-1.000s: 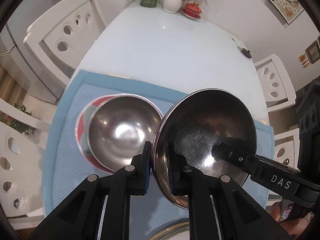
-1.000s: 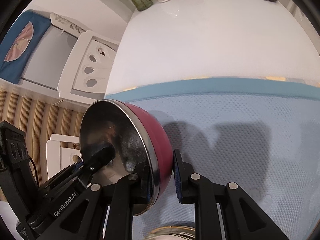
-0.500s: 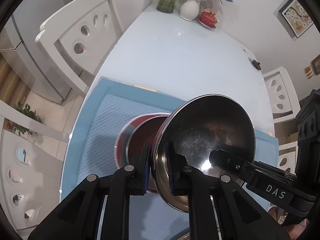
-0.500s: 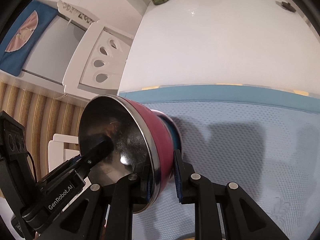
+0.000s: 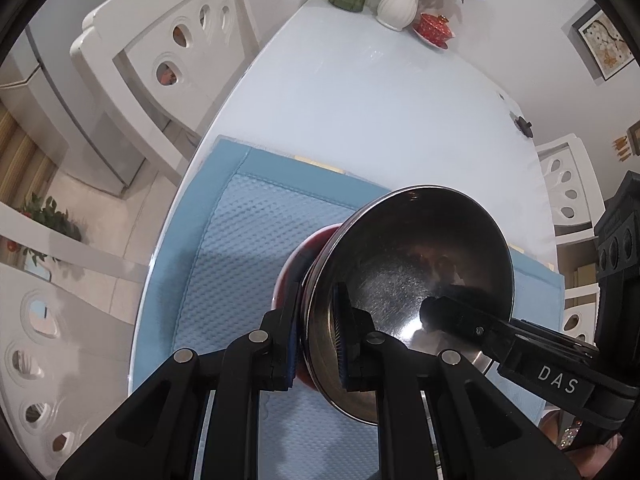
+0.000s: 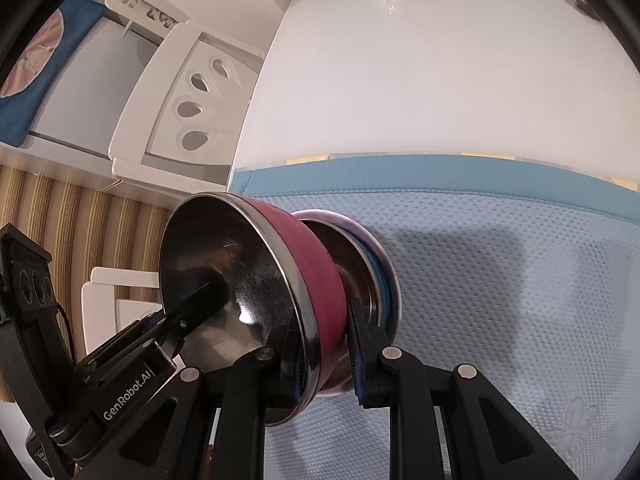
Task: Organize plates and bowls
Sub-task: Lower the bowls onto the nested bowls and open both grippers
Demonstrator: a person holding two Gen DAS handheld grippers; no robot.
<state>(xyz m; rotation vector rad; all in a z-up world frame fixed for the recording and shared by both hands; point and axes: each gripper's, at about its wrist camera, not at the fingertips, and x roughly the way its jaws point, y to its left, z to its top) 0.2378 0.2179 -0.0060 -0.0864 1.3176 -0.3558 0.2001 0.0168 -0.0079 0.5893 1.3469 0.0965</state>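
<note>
The left tongs [image 5: 318,334] are shut tight on the rim of a round steel bowl with a dark pink outside [image 5: 412,280]. The right tongs [image 6: 326,354] pinch the same bowl [image 6: 280,280] on its other side, so both hands carry it together. The bowl is tilted on its edge.

A moment ago the bowl was beside another shiny steel bowl sitting on a round red plate. Now both tongs have moved it across and a little lower, so it covers that other steel bowl [image 6: 352,276] from the left camera. Only a bit of the red plate [image 5: 298,256] peeks out. From the right camera the two bowls look very close, but I cannot tell if they touch. I think the carried bowl is about to be stacked inside the other one.

All this is above the light blue bumpy mat [image 5: 256,248] on the white table [image 5: 380,120].

The right tongs say "DAS" [image 5: 558,374]. The left tongs say "GenRobot.AI" [image 6: 130,394].
</note>
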